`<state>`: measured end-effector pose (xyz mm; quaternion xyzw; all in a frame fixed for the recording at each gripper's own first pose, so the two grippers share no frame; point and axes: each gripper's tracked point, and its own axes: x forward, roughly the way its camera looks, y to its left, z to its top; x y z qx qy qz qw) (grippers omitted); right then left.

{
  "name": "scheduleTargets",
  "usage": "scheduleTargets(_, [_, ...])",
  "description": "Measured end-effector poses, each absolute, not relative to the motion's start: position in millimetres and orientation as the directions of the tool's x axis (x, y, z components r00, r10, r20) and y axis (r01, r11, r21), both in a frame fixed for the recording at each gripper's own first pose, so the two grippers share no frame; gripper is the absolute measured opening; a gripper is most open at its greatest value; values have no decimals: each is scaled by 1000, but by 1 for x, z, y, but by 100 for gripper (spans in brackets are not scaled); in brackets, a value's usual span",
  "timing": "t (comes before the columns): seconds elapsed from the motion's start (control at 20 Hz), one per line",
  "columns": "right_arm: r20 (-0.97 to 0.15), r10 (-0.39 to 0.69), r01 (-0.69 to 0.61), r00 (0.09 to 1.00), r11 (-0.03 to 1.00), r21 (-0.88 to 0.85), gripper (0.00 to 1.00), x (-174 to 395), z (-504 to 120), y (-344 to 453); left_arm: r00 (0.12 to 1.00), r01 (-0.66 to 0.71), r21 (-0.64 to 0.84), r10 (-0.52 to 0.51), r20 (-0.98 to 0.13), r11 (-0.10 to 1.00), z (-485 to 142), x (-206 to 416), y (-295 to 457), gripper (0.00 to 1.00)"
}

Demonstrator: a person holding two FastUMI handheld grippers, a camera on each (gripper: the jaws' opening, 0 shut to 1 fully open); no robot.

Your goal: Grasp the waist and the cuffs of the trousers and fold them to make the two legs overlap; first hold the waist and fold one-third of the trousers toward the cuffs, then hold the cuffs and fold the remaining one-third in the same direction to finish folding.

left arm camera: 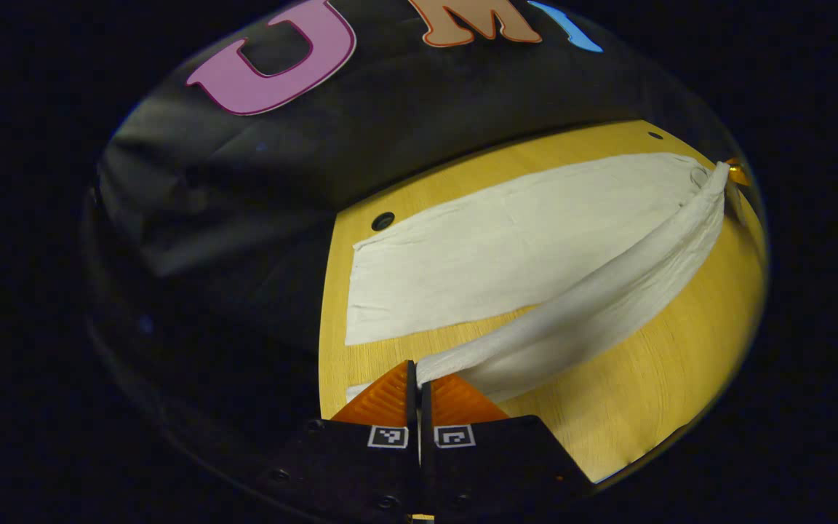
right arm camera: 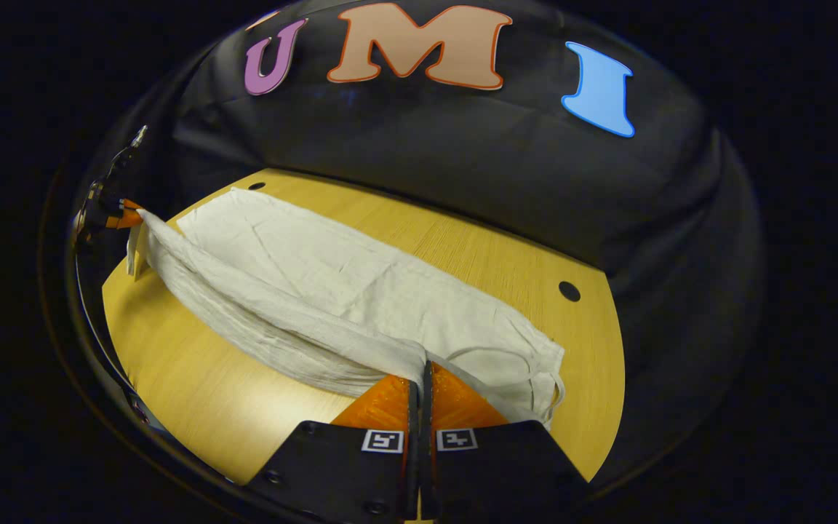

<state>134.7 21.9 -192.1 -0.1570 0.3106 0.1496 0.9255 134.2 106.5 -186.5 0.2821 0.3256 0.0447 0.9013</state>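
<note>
Both grippers, left (left arm camera: 417, 378) and right (right arm camera: 420, 378), pinch the white trousers (left arm camera: 506, 247) tight; bare table (left arm camera: 652, 393) lies beside the raised leg.

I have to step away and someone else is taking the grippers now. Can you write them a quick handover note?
Left gripper: shut on the cuff end of the lifted leg.
Right gripper: shut on the waist end of that leg.
Trousers: one leg flat on the wooden table, the other raised and stretched between the grippers.
Done: both ends grasped, leg lifted.
Left: lay it over the flat leg, then both one-third folds.
</note>
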Motion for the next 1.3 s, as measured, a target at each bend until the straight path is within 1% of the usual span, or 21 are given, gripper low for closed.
scheduleTargets(0.05, [-604, 169, -347, 779, 918, -190, 2, 146, -187, 25, 799, 91, 539, 261, -541, 837, -182, 159, 101, 0])
scheduleTargets(0.1, [-584, 151, -309, 797, 934, -180, 2, 163, -179, 30, 819, 82, 542, 253, -514, 837, -160, 138, 107, 0])
scheduleTargets(0.15, [-566, 134, -278, 813, 945, -175, 2, 176, -175, 33, 832, 73, 540, 248, -497, 838, -169, 208, 115, 0])
scheduleTargets(0.2, [-551, 118, -252, 826, 952, -173, 3, 187, -173, 35, 842, 66, 530, 237, -484, 846, -173, 215, 106, 0])
scheduleTargets(0.25, [-541, 100, -226, 835, 959, -172, 2, 198, -171, 36, 849, 65, 521, 228, -477, 851, -168, 247, 102, 0])
scheduleTargets(0.35, [-534, 70, -178, 843, 972, -154, 2, 217, -174, 38, 861, 70, 512, 207, -464, 856, -169, 279, 97, 0])
scheduleTargets(0.55, [-535, 50, -93, 843, 994, -53, 2, 248, -193, 40, 880, 70, 508, 187, -436, 859, -184, 340, 97, 0])
scheduleTargets(0.65, [-562, 52, -65, 826, 998, -4, 2, 259, -213, 39, 885, 66, 517, 189, -425, 854, -200, 365, 97, 0])
scheduleTargets(0.7, [-571, 47, -57, 820, 998, 0, 3, 266, -223, 38, 889, 62, 520, 190, -416, 852, -207, 374, 98, 0])
scheduleTargets(0.75, [-574, 39, -53, 818, 999, -8, 1, 273, -234, 38, 892, 58, 512, 186, -413, 857, -215, 383, 97, 0])
scheduleTargets(0.85, [-585, 29, -41, 811, 999, -7, 2, 279, -249, 41, 884, 49, 489, 189, -427, 871, -231, 391, 96, 0])
scheduleTargets(0.95, [-601, 37, -23, 798, 999, 31, 12, 284, -260, 44, 885, 39, 459, 183, -429, 888, -241, 394, 93, 0])
scheduleTargets(1.0, [-605, 61, -28, 794, 998, 63, 13, 285, -262, 48, 887, 34, 442, 176, -426, 896, -242, 394, 91, 3])
scheduleTargets(1.05, [-602, 70, -28, 795, 997, 79, 26, 287, -260, 49, 891, 35, 422, 162, -423, 906, -243, 393, 85, 11])
scheduleTargets(1.1, [-593, 83, -36, 801, 995, 92, 34, 286, -256, 48, 899, 26, 409, 157, -408, 912, -236, 393, 83, 37])
scheduleTargets(1.2, [-573, 70, -32, 817, 997, 76, 77, 284, -244, 41, 919, 22, 359, 123, -375, 933, -221, 392, 72, 99])
scheduleTargets(1.25, [-561, 57, -24, 826, 998, 65, 99, 282, -235, 34, 931, 19, 333, 104, -349, 943, -210, 389, 63, 96])
scheduleTargets(1.3, [-551, 43, -13, 834, 998, 58, 98, 277, -226, 26, 940, 24, 307, 83, -330, 951, -202, 387, 55, 96])
